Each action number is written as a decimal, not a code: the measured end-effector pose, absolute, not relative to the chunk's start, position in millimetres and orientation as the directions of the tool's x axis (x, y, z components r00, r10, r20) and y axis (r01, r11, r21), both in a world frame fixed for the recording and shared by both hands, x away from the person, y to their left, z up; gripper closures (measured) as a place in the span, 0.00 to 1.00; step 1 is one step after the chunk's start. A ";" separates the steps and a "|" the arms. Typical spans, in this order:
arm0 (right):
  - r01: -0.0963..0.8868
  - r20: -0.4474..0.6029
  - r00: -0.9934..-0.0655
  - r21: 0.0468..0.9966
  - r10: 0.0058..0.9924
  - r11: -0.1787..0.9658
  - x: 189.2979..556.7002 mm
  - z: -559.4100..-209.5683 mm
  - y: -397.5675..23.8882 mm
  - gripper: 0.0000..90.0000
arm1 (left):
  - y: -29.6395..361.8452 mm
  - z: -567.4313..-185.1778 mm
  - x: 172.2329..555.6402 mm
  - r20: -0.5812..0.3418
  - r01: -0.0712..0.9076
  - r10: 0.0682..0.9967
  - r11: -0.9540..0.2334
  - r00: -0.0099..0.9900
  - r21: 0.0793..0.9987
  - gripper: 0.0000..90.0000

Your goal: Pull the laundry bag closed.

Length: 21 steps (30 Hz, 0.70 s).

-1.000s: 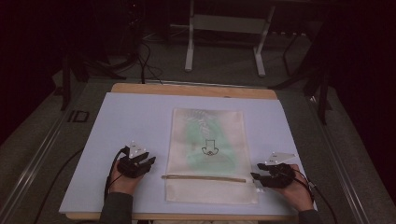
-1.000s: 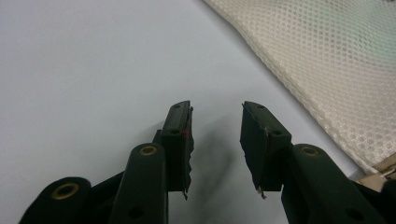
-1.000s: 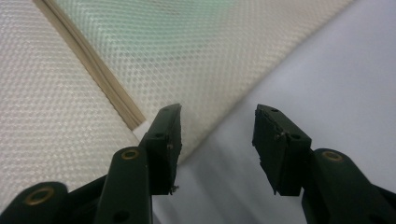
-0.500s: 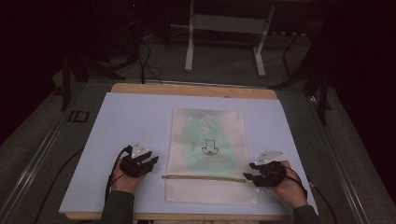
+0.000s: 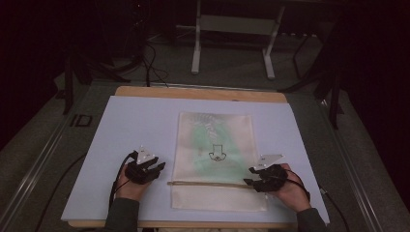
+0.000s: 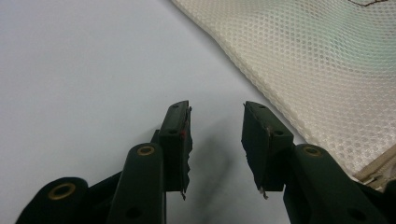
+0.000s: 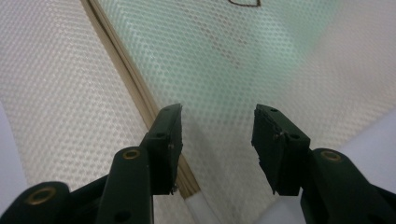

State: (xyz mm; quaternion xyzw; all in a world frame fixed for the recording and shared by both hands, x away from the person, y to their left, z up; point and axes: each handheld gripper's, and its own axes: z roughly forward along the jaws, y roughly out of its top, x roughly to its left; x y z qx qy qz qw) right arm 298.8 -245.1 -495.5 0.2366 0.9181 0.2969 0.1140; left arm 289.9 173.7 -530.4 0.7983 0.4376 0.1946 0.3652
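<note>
A dark room surrounds the table (image 5: 145, 94), whose top is covered by a pale sheet (image 5: 125, 125). On it lies a mesh bag (image 5: 216, 130) with something green inside and a tan zipper line (image 5: 208, 183) across its near part.

Compared with a second ago, we see our right gripper (image 5: 251, 176) has slid inward from beside the bag's edge, and now sits over the bag's near right corner, at the end of the zipper line. In the right gripper view its jaws stand apart with nothing between them, the mesh directly beneath and the zipper strip (image 7: 135, 84) running just beside its left jaw. Our left gripper (image 5: 158, 167) has crept a little toward the bag too; it is spread apart over bare sheet, the bag's edge (image 6: 261, 93) just off its right jaw, not touching.

We judge this as closing in on the zipper: the right gripper looks placed to find the pull, the left to pin the bag's other side.
</note>
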 end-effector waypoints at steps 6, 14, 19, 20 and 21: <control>0.351 -0.063 -0.876 0.596 0.478 0.722 300.4 -495.9 -233.5 0.59 | 173.1 -530.7 289.9 -0.008 0.554 0.839 -0.352 0.544 0.754 0.68; 0.325 -0.063 -0.894 0.589 0.443 0.740 301.3 -496.3 -219.7 0.60 | 173.6 -530.3 289.3 -0.007 0.554 0.840 -0.352 0.543 0.754 0.68; 0.308 -0.065 -0.903 0.590 0.424 0.746 301.7 -494.2 -213.2 0.60 | 173.0 -530.1 288.6 -0.003 0.553 0.839 -0.356 0.544 0.753 0.68; 0.302 -0.067 -0.906 0.592 0.419 0.747 301.8 -493.9 -211.6 0.60 | 173.0 -529.9 288.1 -0.002 0.553 0.839 -0.357 0.544 0.753 0.67; 0.298 -0.067 -0.908 0.592 0.414 0.749 301.5 -493.5 -209.3 0.60 | 172.9 -529.9 288.0 -0.003 0.552 0.839 -0.356 0.544 0.754 0.67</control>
